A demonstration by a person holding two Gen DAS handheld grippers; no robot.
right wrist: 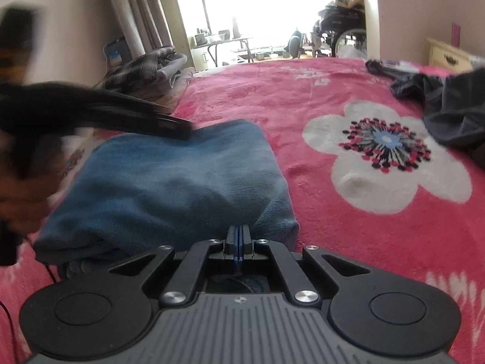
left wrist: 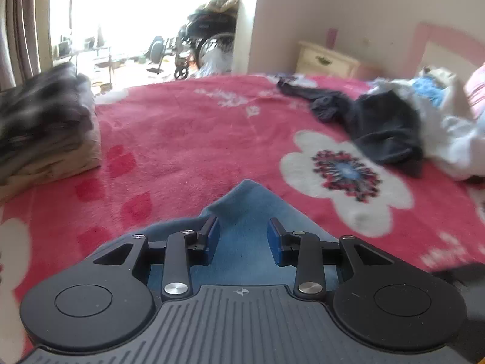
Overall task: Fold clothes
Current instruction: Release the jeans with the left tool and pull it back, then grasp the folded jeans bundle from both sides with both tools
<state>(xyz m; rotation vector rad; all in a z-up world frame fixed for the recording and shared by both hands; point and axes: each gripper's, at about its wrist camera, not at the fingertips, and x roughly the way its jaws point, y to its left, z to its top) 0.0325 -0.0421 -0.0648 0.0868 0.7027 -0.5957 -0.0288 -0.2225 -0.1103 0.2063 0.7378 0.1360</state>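
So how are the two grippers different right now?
The left gripper is open, with its blue pads apart over the blue jeans; the right gripper is shut. The left holds nothing; the right's tips press at the jeans' edge, though a pinch isn't clear. Both are black with blue pads.

A folded garment lies on the bed in the near middle. Left of it, at the bed's edge, sits a stack of folded clothes. To the right lies a heap of unfolded clothes, with a nightstand behind it.
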